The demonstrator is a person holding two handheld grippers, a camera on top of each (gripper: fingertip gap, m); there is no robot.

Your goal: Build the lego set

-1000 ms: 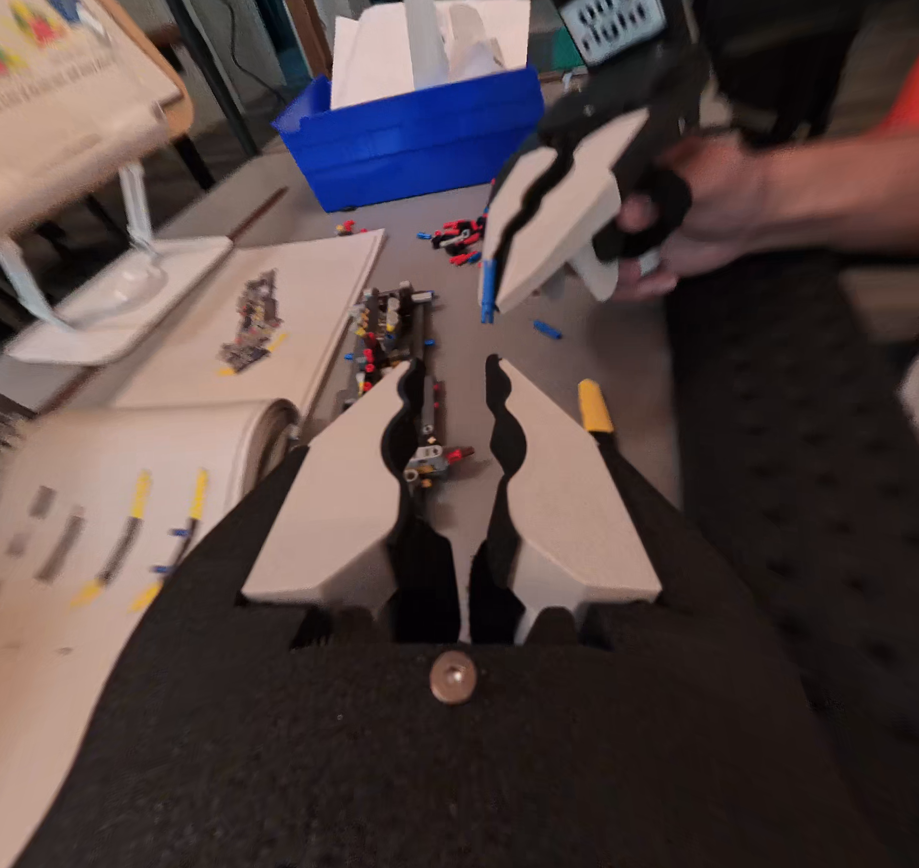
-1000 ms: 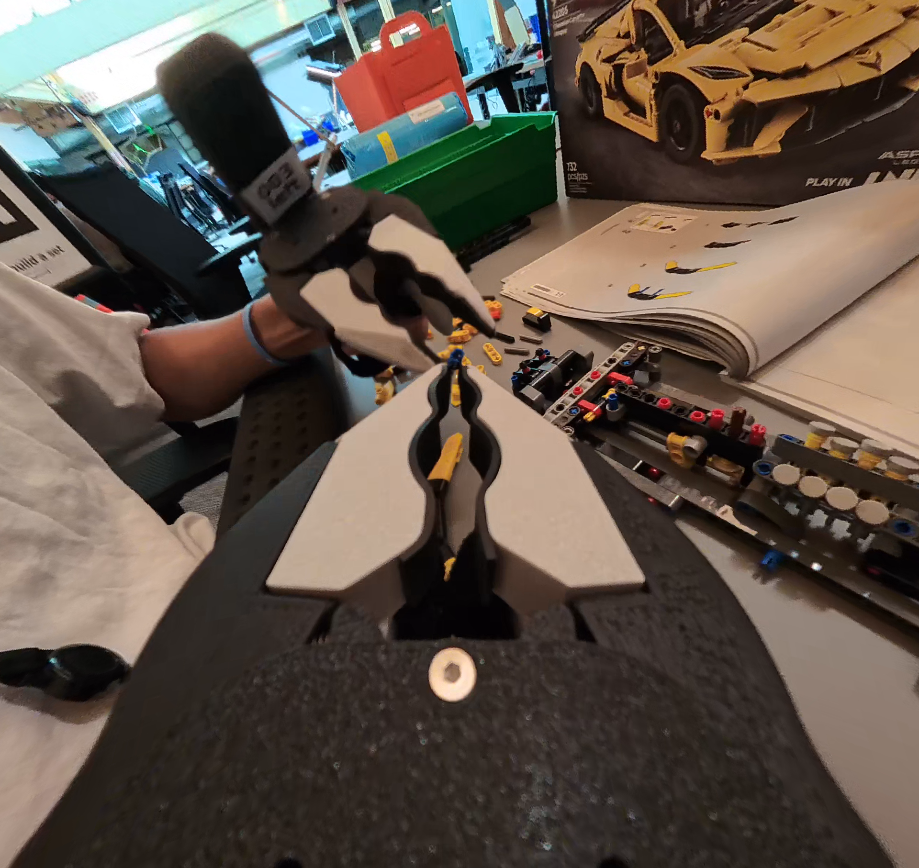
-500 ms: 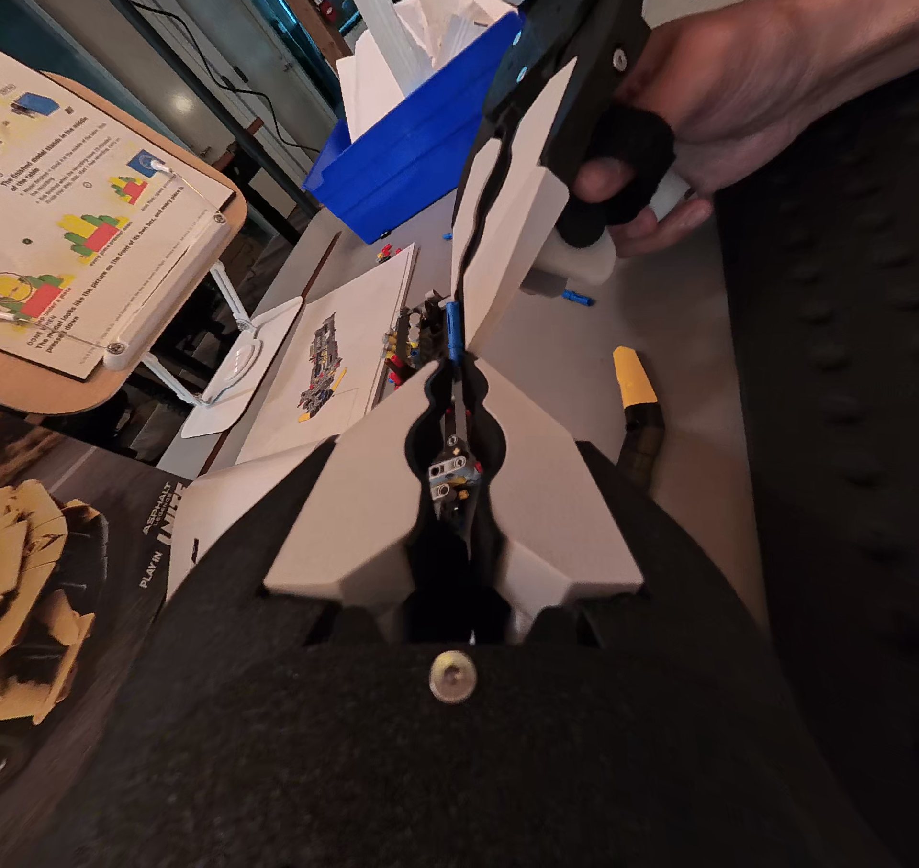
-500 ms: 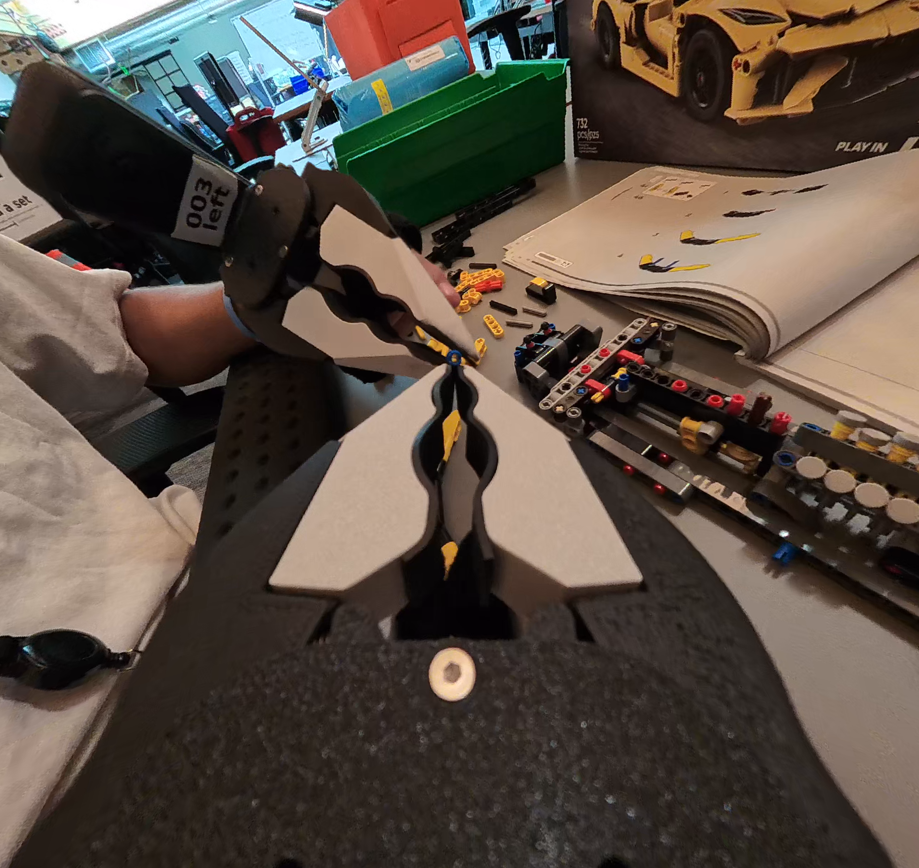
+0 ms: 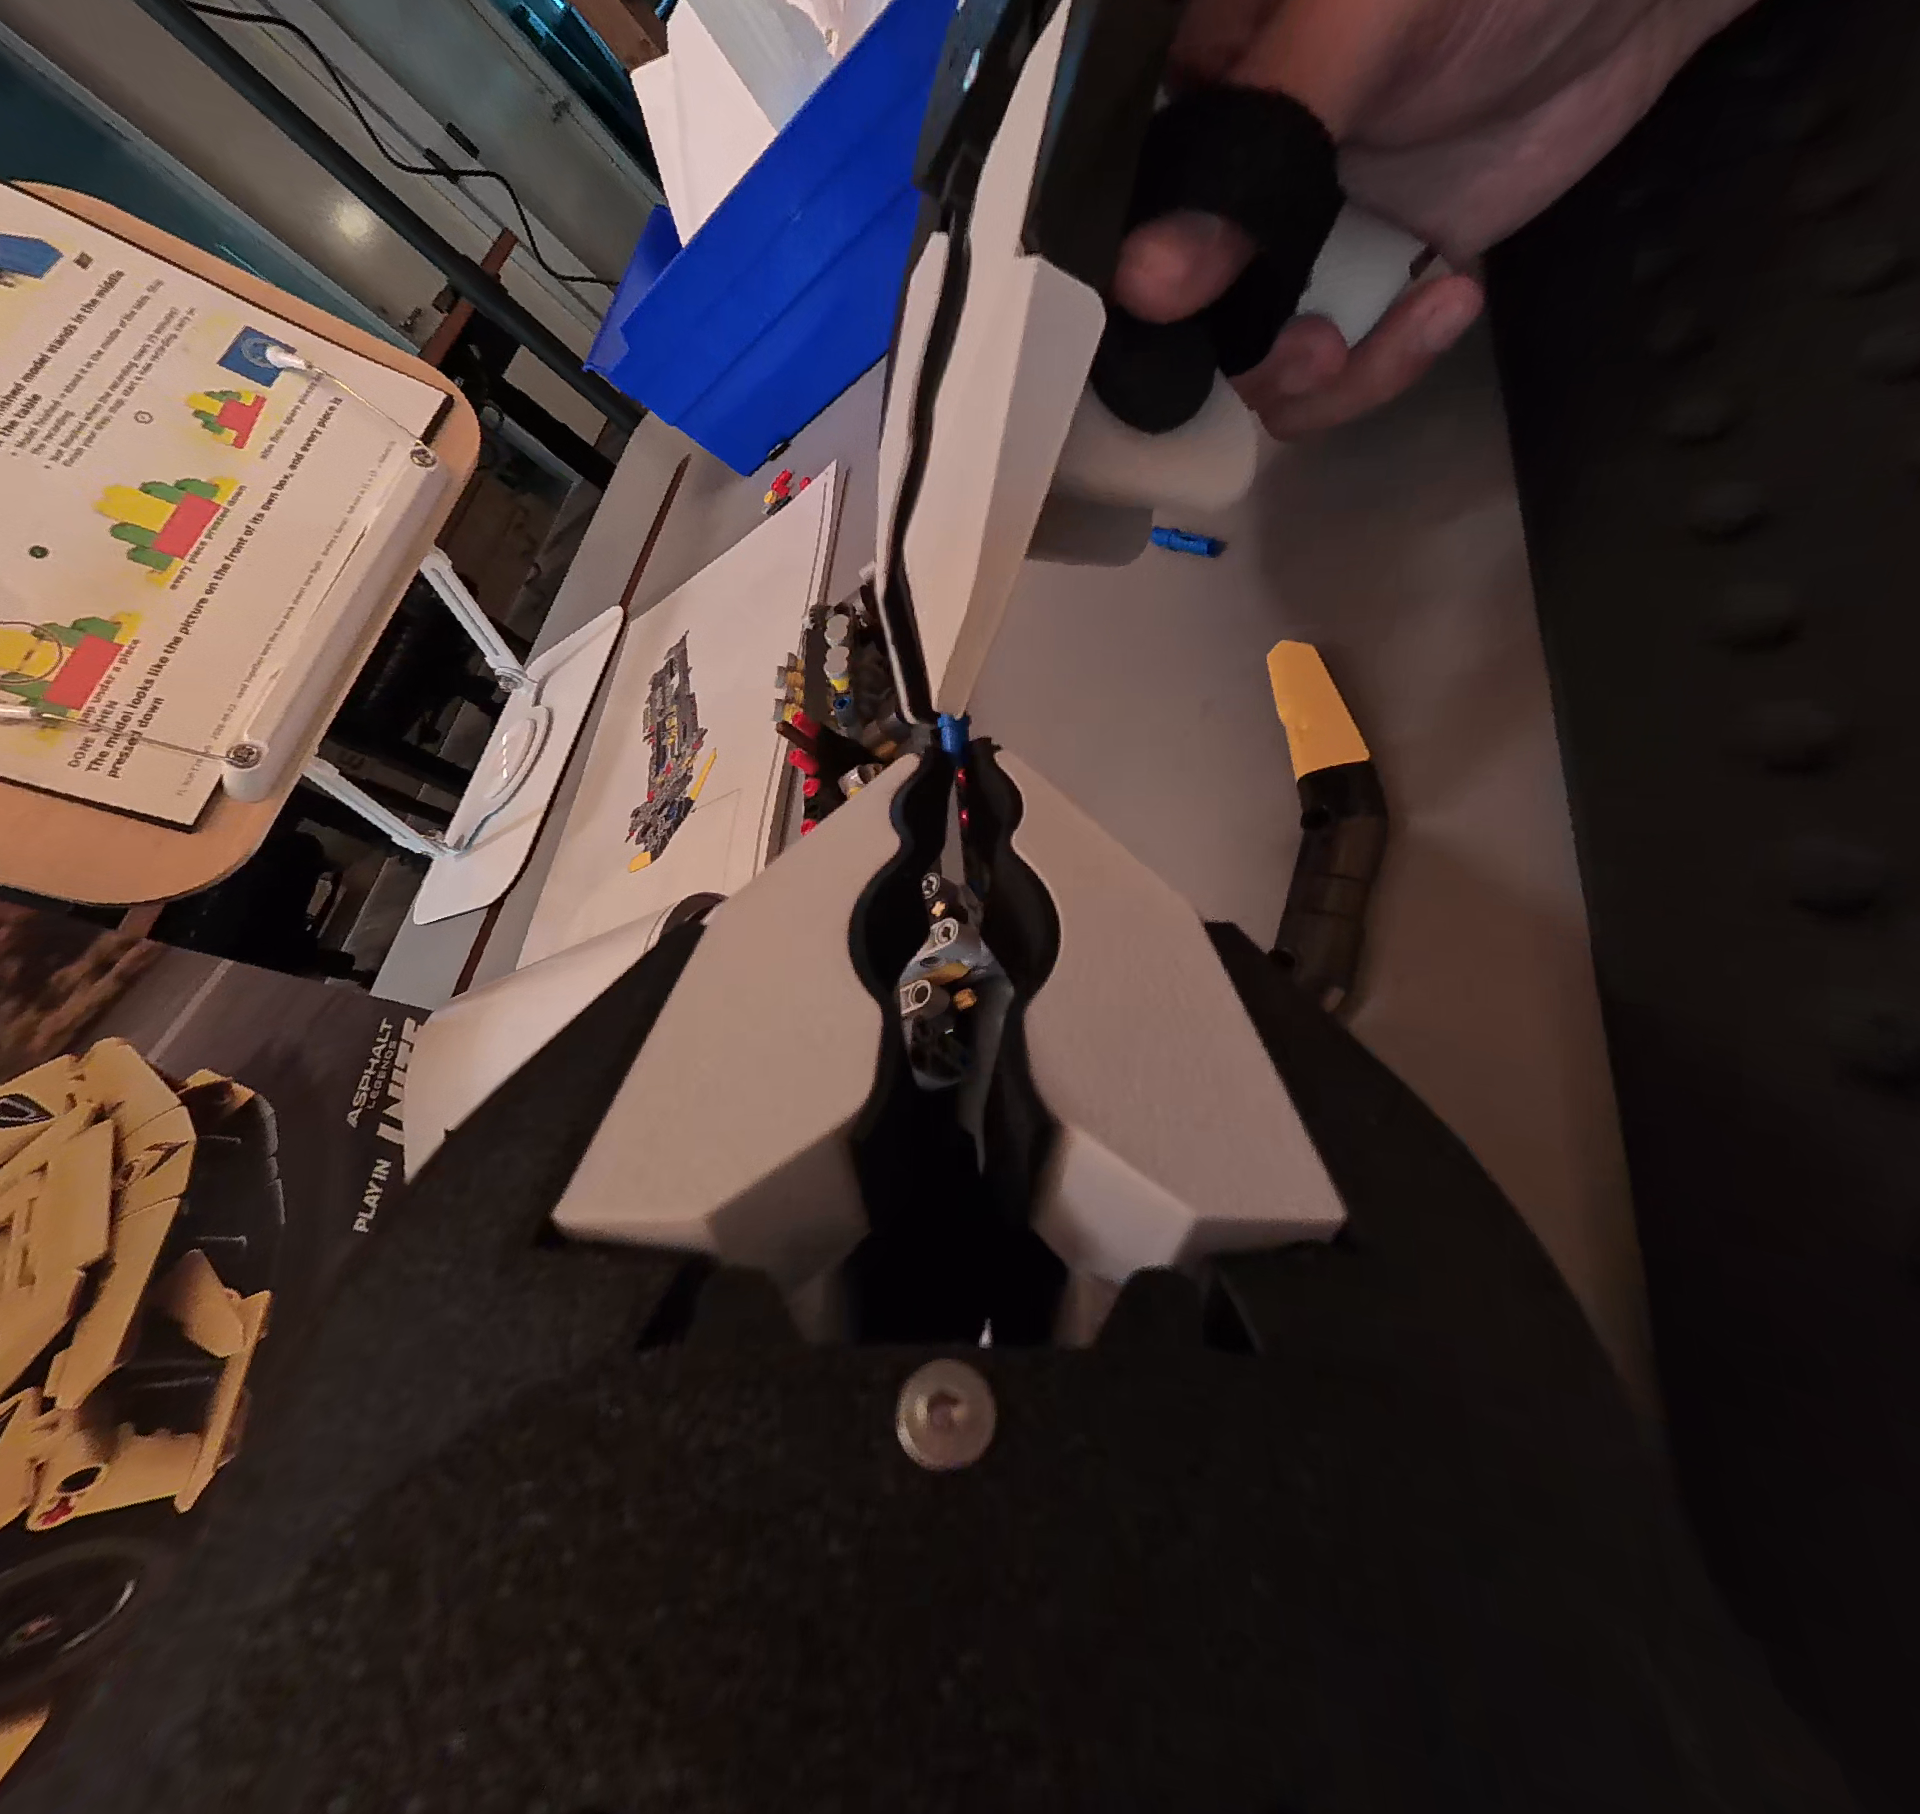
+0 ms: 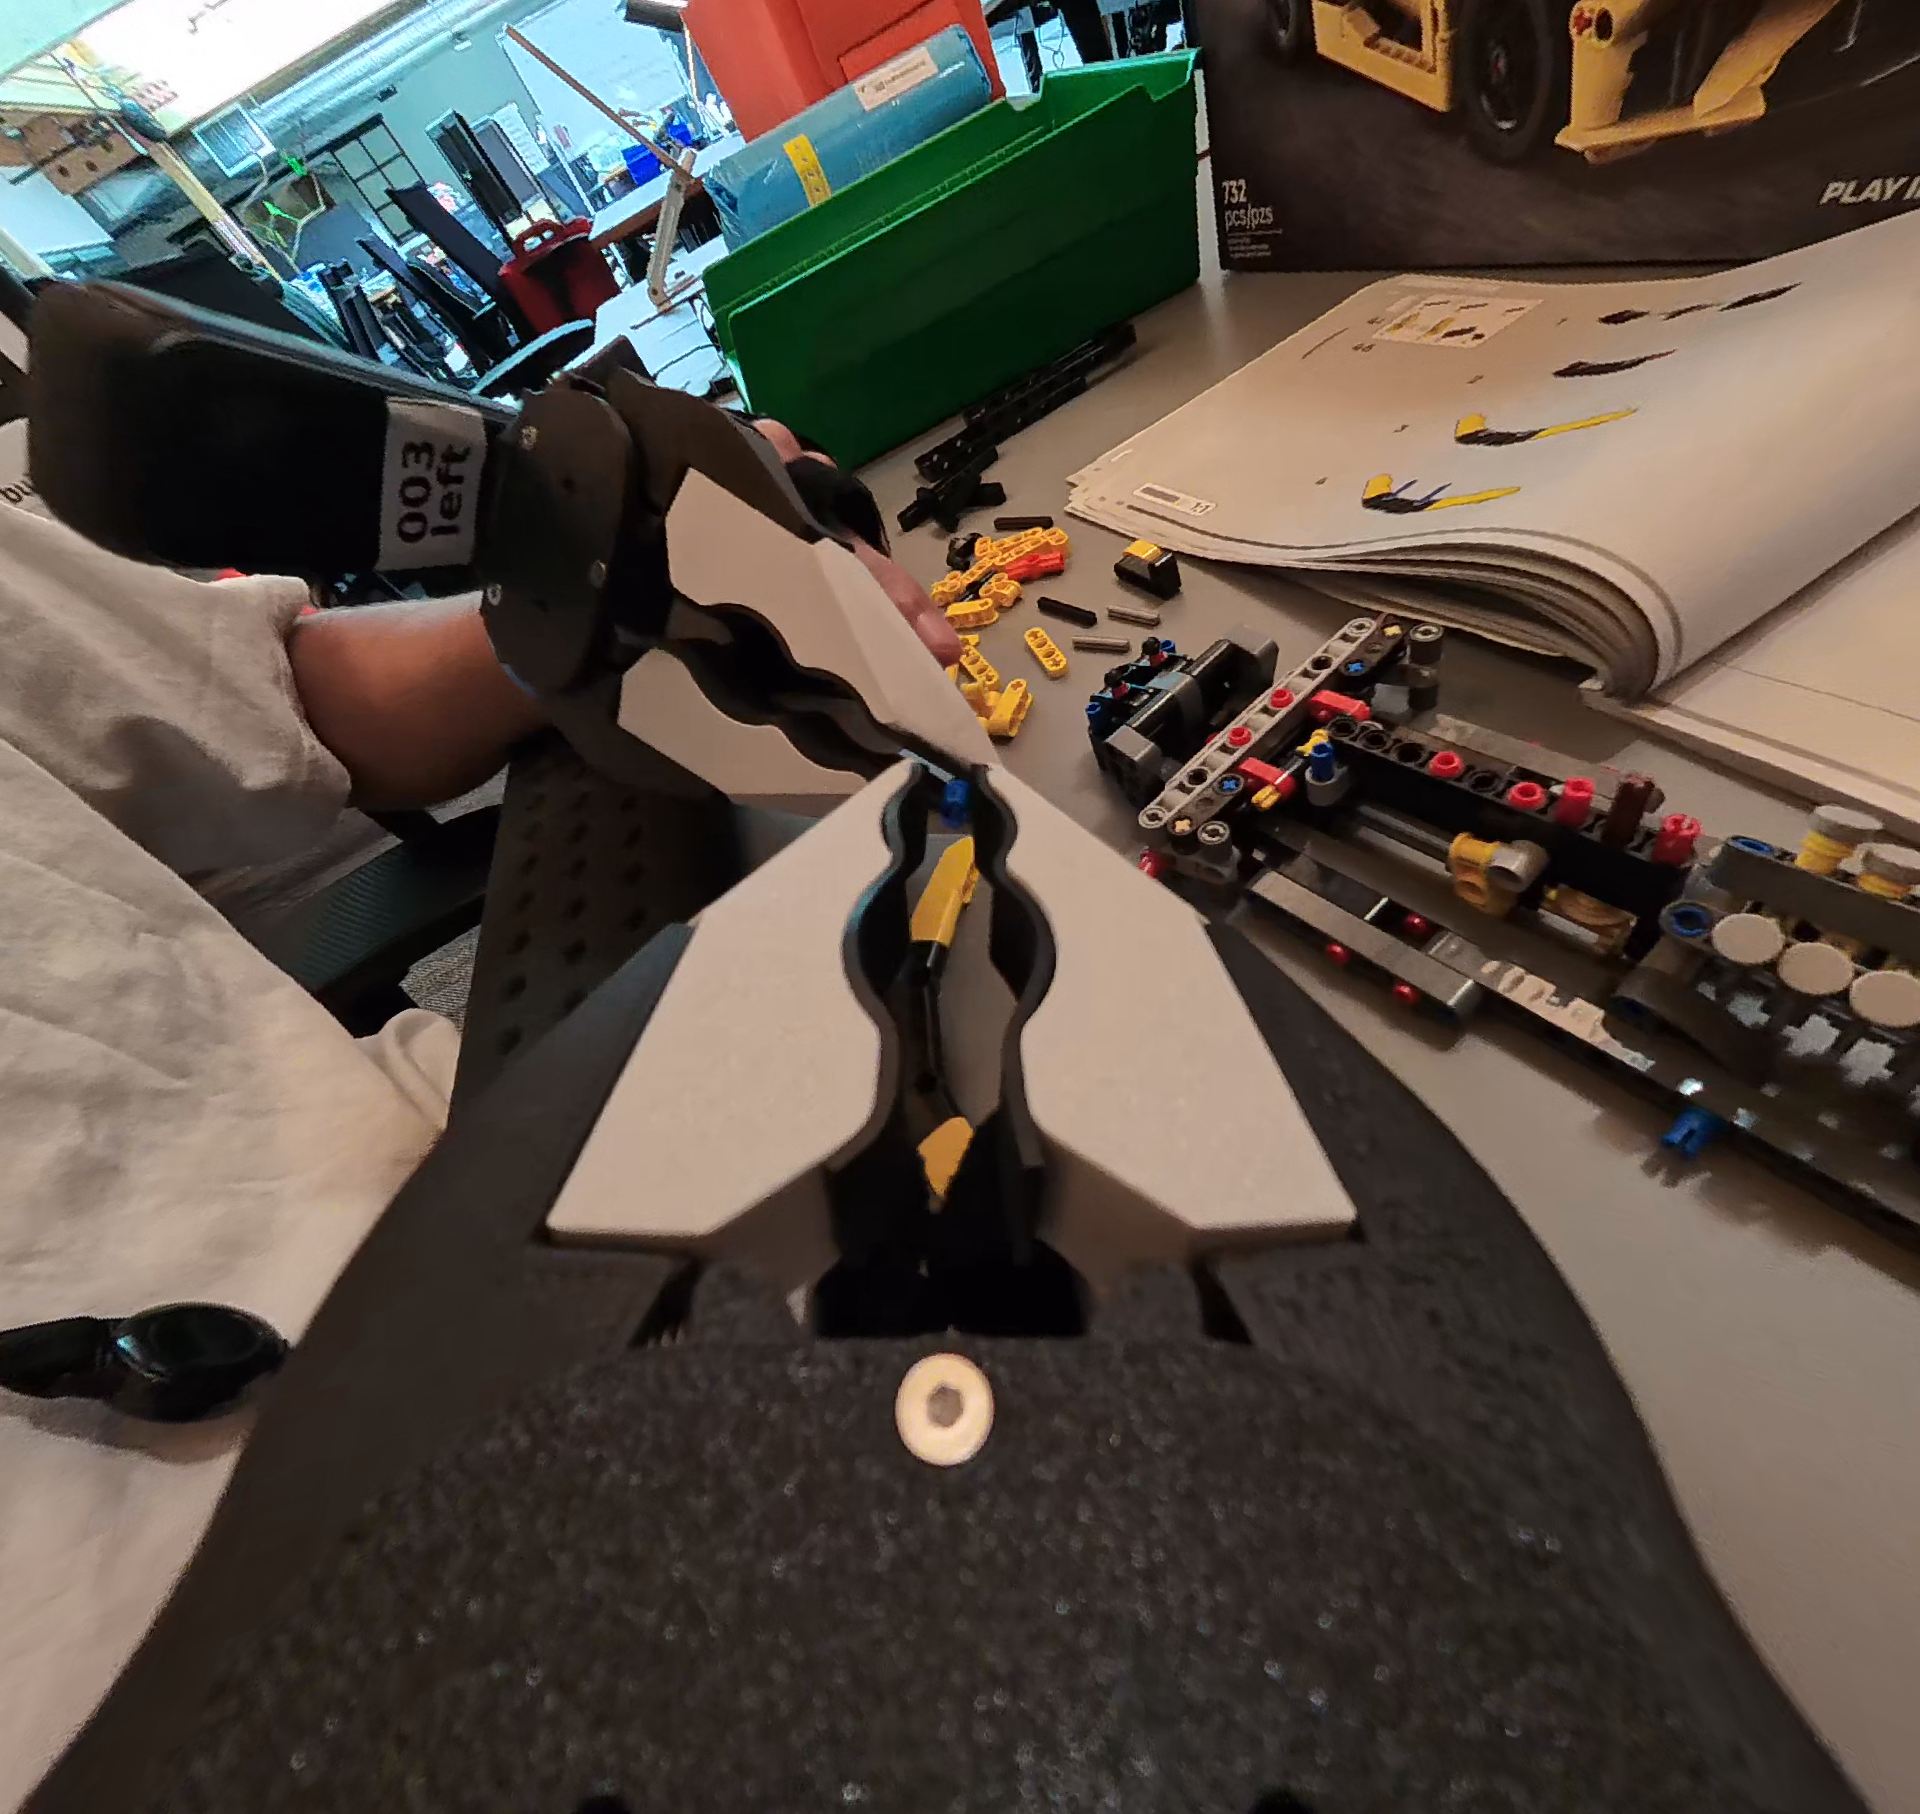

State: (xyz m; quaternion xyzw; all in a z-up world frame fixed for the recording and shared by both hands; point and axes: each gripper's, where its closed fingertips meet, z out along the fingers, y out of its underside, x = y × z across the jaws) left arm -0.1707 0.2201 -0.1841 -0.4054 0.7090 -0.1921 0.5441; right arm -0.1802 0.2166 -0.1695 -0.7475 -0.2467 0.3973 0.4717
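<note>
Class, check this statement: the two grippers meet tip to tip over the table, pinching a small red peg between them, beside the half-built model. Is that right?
Not quite. The peg is blue, not red, as the right wrist view shows. The rest stands: the left gripper and right gripper meet tip to tip over the table, beside the half-built model.

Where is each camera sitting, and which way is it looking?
Left wrist view: sits on the left tool, looks past its fingertips at the right tool, the blue bin and the booklet; a hand shows.
Right wrist view: sits on the right tool, looks at the left tool, the green bin and the part-built model; a forearm shows.
Both share the two tools meeting tip to tip at a small blue pin.
</note>
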